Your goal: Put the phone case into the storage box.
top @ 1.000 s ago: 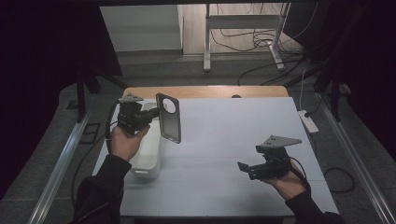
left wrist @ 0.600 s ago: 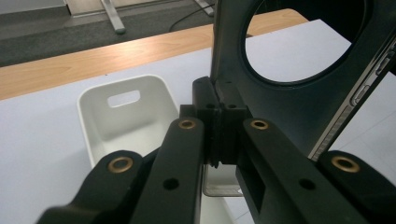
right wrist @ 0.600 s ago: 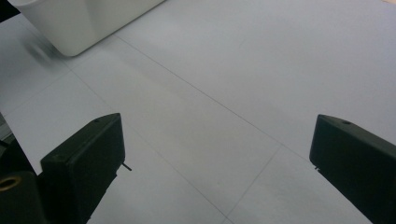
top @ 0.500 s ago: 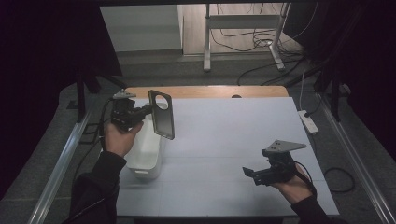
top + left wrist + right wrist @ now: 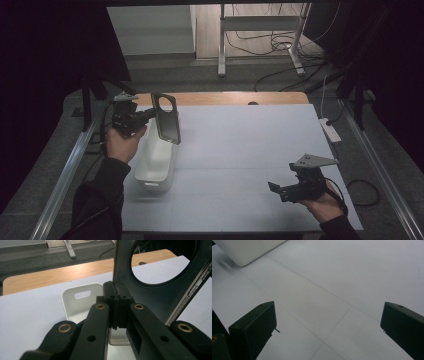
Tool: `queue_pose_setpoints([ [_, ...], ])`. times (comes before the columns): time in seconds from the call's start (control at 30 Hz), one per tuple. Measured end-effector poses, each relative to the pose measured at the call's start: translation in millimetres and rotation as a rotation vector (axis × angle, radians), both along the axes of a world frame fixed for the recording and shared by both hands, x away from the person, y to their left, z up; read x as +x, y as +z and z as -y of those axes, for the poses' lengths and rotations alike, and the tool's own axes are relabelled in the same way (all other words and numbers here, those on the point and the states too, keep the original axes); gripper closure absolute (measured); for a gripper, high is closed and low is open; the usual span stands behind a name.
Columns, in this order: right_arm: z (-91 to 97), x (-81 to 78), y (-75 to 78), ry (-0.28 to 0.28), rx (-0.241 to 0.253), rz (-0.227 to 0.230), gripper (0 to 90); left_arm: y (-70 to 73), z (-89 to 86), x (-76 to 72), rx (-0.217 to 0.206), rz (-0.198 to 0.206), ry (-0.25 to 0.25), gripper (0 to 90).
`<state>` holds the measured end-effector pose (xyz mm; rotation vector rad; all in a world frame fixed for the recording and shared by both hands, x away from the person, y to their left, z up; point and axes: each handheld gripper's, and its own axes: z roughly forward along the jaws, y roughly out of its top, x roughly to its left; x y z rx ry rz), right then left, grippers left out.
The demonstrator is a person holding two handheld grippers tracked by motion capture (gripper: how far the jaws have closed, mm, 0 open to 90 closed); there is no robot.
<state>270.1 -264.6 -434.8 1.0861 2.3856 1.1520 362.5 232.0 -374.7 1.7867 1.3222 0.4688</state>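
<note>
Phone case (image 5: 166, 118), dark, big round hole, pinched upright by left gripper (image 5: 145, 116) above white bin (image 5: 159, 160). Right gripper (image 5: 278, 189) spread wide, holding nothing, over white table (image 5: 250, 145).

Dim room: grey floor (image 5: 165, 70), tangled cables (image 5: 265, 47), metal stand (image 5: 260, 25) behind.

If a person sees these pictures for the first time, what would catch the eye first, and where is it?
First, the dark phone case with its big round hole, held upright in the left tongs above the white bin at the table's left side. The left gripper view shows the jaws pinched shut on the case's edge. Next, the right tongs near the front right of the pale table, jaws wide apart with nothing between them.
</note>
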Motion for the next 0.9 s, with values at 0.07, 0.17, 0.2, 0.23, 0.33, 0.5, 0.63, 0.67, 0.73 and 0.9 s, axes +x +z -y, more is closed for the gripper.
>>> queue_pose_setpoints([
  [0.07, 2.8, -0.9, -0.3, -0.002, -0.001, 0.004, 0.5, 0.3, -2.4, 1.4, 0.0, 0.002, 0.01, 89.3],
  [0.17, 6.7, -2.3, -0.7, -0.009, -0.004, 0.008, 0.5, 0.4, -6.0, 3.2, -0.005, 0.0, 0.018, 89.2],
  [0.2, 8.7, -2.8, -0.8, -0.012, -0.006, 0.01, 0.5, 0.2, -7.2, 4.0, -0.007, 0.0, 0.022, 89.2],
  [0.23, 10.8, -3.4, -0.9, -0.016, -0.008, 0.009, 0.5, 0.1, -7.9, 4.5, -0.009, 0.0, 0.024, 89.2],
  [0.33, 15.2, -4.6, -2.0, -0.026, -0.005, 0.01, 0.5, -0.5, -10.0, 6.6, -0.011, -0.001, 0.029, 89.2],
  [0.5, 22.2, -7.5, -4.3, -0.043, -0.003, 0.01, 0.5, -1.2, -12.1, 11.1, -0.01, -0.003, 0.04, 89.2],
  [0.63, 27.4, -10.8, -6.3, -0.059, -0.002, 0.009, 0.5, -0.4, -13.7, 15.0, -0.004, -0.001, 0.051, 89.2],
  [0.67, 28.5, -11.7, -6.8, -0.064, -0.003, 0.008, 0.5, 0.0, -14.3, 15.9, -0.001, 0.0, 0.054, 89.2],
  [0.73, 29.9, -12.5, -7.2, -0.065, -0.004, 0.009, 0.5, 0.2, -14.9, 17.0, 0.001, 0.002, 0.057, 89.2],
  [0.9, 35.7, -18.8, -8.7, -0.087, -0.006, 0.019, 0.5, 1.8, -18.2, 22.8, 0.011, 0.009, 0.074, 89.2],
])
